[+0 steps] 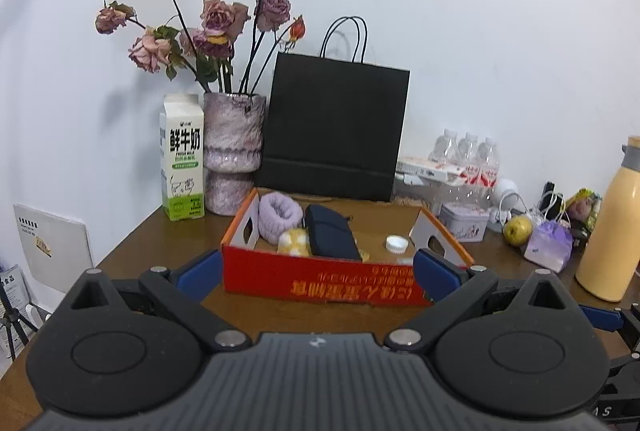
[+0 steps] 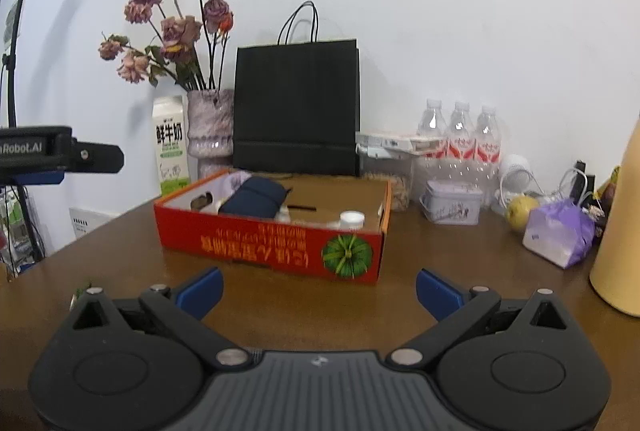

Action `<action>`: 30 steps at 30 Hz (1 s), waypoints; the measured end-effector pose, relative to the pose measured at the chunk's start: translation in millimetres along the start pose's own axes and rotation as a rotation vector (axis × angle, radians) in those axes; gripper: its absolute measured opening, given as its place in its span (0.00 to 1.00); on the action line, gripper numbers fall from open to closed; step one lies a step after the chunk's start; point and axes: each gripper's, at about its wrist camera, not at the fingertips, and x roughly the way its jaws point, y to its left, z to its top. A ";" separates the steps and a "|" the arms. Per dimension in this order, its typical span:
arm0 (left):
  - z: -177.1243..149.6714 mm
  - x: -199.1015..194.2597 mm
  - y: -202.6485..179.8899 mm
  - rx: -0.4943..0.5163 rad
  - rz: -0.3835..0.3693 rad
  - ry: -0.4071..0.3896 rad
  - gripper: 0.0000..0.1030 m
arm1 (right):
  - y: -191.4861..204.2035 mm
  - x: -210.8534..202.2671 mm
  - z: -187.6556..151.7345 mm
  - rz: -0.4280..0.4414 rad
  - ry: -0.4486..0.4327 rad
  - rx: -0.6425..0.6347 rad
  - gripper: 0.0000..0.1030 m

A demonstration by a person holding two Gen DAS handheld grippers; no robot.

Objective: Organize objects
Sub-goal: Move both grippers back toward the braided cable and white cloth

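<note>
A shallow red cardboard box [image 1: 320, 281] [image 2: 256, 245] sits on the brown table [image 1: 168, 235]. Inside it lie a lilac headband roll [image 1: 279, 213], a yellow-white pouch [image 1: 295, 242], a navy case [image 1: 331, 238] [image 2: 252, 202] and a white bottle cap [image 1: 397, 243] [image 2: 352, 219]. My left gripper [image 1: 318, 273] stands open just in front of the box's near wall, nothing between its blue fingers. My right gripper [image 2: 319, 289] is open too, hovering over bare table short of the box. The left gripper's body [image 2: 60, 155] shows at the right view's left edge.
Behind the box stand a milk carton [image 1: 182, 159], a vase of dried roses [image 1: 233, 155] and a black paper bag [image 1: 334, 129]. To the right are water bottles [image 2: 460, 139], a small tin [image 2: 452, 205], an apple [image 2: 520, 209], a purple packet [image 2: 558, 231] and a tall yellow flask [image 1: 612, 227].
</note>
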 end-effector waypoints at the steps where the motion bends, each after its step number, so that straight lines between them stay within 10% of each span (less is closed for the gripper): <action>1: -3.6 -1.4 1.3 0.003 0.000 0.005 1.00 | 0.6 -1.4 -5.8 0.002 0.008 0.002 1.00; 30: -76.9 -27.2 45.0 0.024 -0.021 0.098 1.00 | 16.6 -18.3 -57.5 -0.030 0.151 -0.004 1.00</action>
